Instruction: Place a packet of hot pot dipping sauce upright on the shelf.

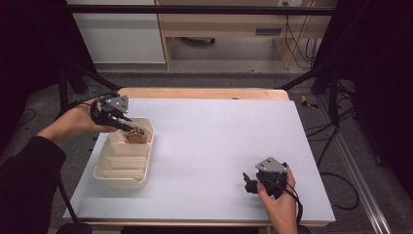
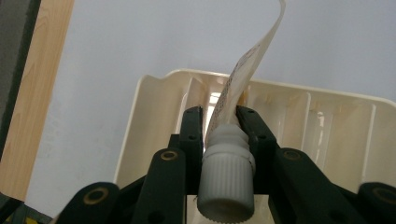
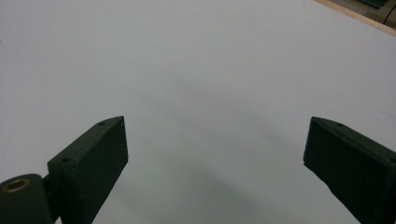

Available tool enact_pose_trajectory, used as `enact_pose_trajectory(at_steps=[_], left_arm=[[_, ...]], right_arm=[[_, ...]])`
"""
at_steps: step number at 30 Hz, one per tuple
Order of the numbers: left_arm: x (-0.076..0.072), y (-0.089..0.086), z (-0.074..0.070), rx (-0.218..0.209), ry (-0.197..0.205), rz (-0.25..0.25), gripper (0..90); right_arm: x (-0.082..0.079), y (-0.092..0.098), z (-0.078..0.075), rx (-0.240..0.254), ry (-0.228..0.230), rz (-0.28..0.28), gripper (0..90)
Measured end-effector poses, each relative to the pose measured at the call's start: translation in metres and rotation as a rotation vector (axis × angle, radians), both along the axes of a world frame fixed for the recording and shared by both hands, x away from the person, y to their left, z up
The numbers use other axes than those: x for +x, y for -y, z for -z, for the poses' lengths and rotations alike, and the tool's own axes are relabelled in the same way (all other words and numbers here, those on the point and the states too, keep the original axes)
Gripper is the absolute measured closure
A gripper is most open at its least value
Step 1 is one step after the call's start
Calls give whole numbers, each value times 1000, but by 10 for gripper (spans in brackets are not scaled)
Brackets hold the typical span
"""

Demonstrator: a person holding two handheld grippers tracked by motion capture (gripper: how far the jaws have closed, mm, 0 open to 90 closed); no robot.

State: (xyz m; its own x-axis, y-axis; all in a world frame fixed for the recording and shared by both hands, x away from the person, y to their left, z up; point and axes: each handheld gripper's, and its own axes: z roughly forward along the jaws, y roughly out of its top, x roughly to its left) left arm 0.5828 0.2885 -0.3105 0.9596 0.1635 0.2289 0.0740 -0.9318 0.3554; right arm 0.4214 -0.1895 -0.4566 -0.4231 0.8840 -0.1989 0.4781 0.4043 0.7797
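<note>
A small squeeze tube (image 2: 228, 177) with a ribbed white cap and a flat printed tail sits between the jaws of my left gripper (image 2: 219, 114), which is shut on its neck. The tail curls up past the fingertips. In the high view my left gripper (image 1: 127, 126) hovers over the far end of a cream divided tray (image 1: 122, 171), and the tube's brownish body (image 1: 137, 138) hangs in the farthest compartment. My right gripper (image 1: 249, 185) rests low near the table's front right, and in the right gripper view the right gripper (image 3: 215, 140) is open over bare white tabletop with nothing between its jaws.
The cream tray's rim (image 2: 154, 100) and its ribbed compartments lie just below the tube. The white tabletop (image 1: 219, 141) stretches between the two hands, with a wooden edge (image 1: 204, 93) at the far side. Black frame poles and cables stand around the table.
</note>
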Motion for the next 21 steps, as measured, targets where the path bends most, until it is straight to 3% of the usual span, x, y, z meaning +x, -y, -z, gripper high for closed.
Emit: enact_pose_trajectory(at_steps=[21], left_arm=[[-5,-8,11,-4,-8,-15,729]], right_arm=[[-1,1,-1,4,7,0,67]])
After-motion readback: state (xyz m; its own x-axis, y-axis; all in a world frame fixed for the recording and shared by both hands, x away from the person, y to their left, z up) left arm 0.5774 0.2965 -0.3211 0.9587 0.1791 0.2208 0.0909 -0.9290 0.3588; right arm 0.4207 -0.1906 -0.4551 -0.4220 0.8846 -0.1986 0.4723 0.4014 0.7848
